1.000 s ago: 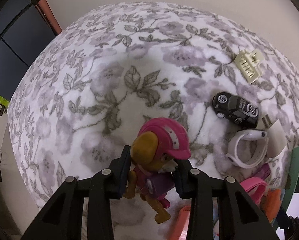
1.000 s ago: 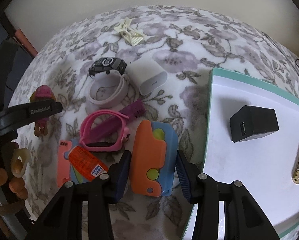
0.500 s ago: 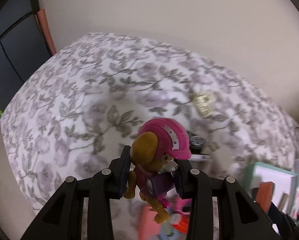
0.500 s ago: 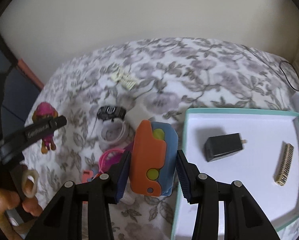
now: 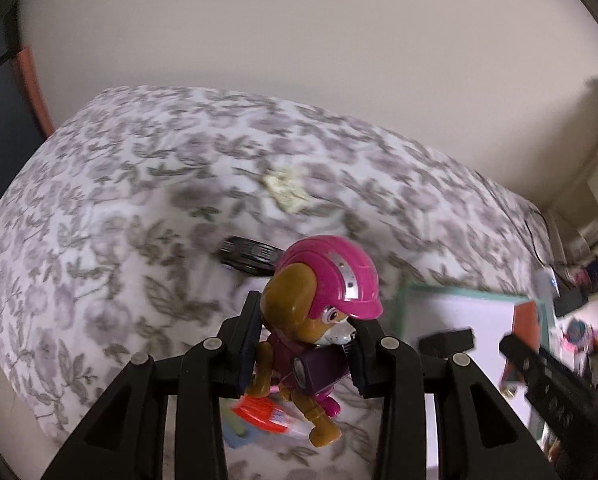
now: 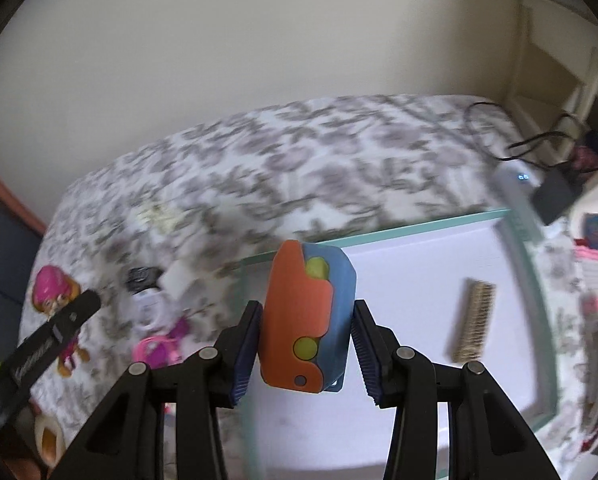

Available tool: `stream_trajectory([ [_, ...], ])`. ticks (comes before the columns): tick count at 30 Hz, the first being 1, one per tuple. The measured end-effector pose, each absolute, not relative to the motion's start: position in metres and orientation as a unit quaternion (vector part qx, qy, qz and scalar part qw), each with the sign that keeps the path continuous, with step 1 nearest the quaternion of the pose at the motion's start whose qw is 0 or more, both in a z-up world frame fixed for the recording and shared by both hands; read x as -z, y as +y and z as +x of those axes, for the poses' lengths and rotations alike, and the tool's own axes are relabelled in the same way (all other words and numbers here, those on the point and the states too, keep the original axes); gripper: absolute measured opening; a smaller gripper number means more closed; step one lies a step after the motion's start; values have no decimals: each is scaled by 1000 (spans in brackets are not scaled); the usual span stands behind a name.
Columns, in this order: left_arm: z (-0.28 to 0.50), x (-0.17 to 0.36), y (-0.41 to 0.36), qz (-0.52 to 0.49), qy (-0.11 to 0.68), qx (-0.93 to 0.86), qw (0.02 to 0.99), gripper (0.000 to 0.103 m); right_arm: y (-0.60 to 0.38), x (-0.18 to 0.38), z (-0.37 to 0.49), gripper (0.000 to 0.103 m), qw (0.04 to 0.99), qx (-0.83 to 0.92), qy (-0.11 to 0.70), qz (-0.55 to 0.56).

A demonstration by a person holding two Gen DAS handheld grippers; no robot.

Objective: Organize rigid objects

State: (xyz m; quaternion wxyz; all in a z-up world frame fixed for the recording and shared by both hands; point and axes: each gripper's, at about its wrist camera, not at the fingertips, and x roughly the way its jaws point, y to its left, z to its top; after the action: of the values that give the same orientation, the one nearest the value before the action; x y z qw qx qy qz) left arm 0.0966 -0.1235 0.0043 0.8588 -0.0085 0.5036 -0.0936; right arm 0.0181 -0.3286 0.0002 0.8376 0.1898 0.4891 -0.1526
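both grippers loaded above the floral bed

the left gripper [image 5: 305, 354] is clamped on a pup figure [image 5: 319, 320] with a pink helmet, brown ears and a purple pack; its two dark pads press the toy's sides, and the figure's legs hang down between the black fingers, clear of the floral bedspread [image 5: 111, 216]. the right gripper [image 6: 305, 350] pinches an orange and blue plastic toy [image 6: 307, 320] with yellow-green dots, held upright between its ribbed blue pads.

taking the white tray with a teal rim [image 6: 379, 234] as the landmark: in the right wrist view the orange and blue toy hangs over the tray's near left corner, and a tan comb-like bar [image 6: 475, 324] lies inside the tray, toward its right side. in the left wrist view a black charger block [image 5: 447, 340] sits in the tray.

left of the tray, on the bedspread, lie a blurred black toy car [image 6: 141, 278], a white band [image 6: 151, 308] and a pink band [image 6: 157, 350], close together. a cream hair clip [image 5: 285, 188] lies farther off, beyond the car. below the pup figure, a red-labelled flat item [image 5: 261, 418] rests on the bedspread.

beyond the tray's far right corner, a white power strip with a small blue light [image 6: 517, 188] and black cables [image 6: 539, 148] sit at the bed's edge.
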Motion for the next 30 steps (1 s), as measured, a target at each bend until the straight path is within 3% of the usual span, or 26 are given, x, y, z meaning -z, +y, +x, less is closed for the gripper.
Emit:
stream_trajectory([
  [17,55,37,-225,86,546,192,811,40,-392,-6,-8,48,824,229,488,173],
  [30,46,67,-243,139,555,189,798,40,-391,54,0,48,784,209,555,185],
])
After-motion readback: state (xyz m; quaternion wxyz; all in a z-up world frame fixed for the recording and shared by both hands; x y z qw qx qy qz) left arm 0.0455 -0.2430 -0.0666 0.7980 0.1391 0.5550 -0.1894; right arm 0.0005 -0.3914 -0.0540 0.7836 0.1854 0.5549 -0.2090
